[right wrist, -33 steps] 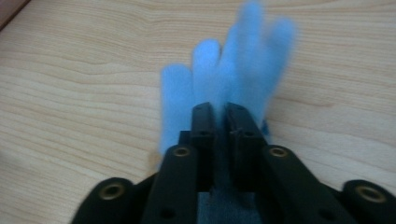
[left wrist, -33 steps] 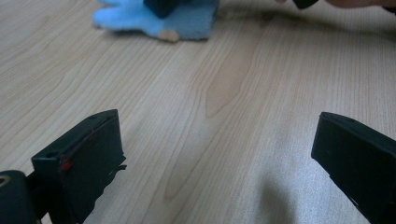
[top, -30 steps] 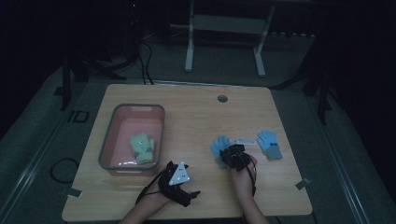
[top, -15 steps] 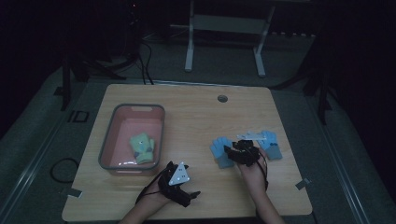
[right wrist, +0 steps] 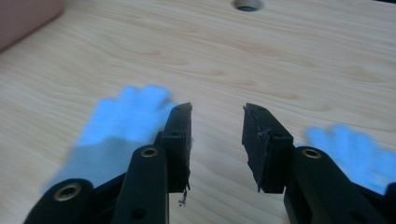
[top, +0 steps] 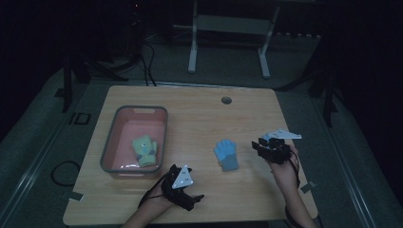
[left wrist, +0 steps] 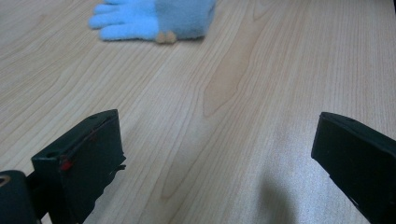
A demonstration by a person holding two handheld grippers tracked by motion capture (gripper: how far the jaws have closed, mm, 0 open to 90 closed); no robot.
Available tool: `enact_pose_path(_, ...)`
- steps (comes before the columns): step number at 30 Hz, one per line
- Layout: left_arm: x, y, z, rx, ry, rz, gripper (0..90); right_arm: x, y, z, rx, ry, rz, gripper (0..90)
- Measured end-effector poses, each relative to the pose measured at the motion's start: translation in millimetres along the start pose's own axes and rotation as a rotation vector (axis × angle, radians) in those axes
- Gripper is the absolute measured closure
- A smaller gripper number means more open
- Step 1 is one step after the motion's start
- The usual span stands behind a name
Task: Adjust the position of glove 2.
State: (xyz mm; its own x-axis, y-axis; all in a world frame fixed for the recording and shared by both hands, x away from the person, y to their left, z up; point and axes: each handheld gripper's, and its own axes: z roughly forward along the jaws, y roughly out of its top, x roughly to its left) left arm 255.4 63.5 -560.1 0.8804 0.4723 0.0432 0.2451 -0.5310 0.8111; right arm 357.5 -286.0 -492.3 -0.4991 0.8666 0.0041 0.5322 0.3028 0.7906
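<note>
Wood-grain worktop, rounded corners, round grommet hole near far edge. Pink rectangular bin, grey rim, left side; green knit glove lies inside. Blue fleecy glove flat mid-worktop, long axis near-to-far, fingers pointing away, grey cuff toward person. Second blue glove right of the right gripper, blurred. Right jaws part-open, empty. Left gripper at near edge, jaws wide, empty.

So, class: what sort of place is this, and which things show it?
Probably a dim lab or recording room: a lone wooden table on grey floor mats, cables beyond it, and hand-held tongs working with gloves and a tub.
</note>
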Motion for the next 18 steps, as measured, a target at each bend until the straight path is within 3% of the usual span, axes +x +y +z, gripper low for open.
enact_pose_path(8,0.0,0.0,0.2,0.001,-0.002,-0.002,2.3,-47.3,-8.6,-5.7,0.012,-0.044,-0.004,63.3)
enact_pose_path(12,-0.1,0.0,0.4,0.001,-0.004,-0.003,2.3,-70.2,-13.9,-7.4,0.012,-0.062,0.023,63.0)
enact_pose_path(18,0.0,-0.1,0.9,0.003,-0.004,-0.003,2.3,-93.5,-23.7,-1.2,0.050,-0.069,0.049,62.0)
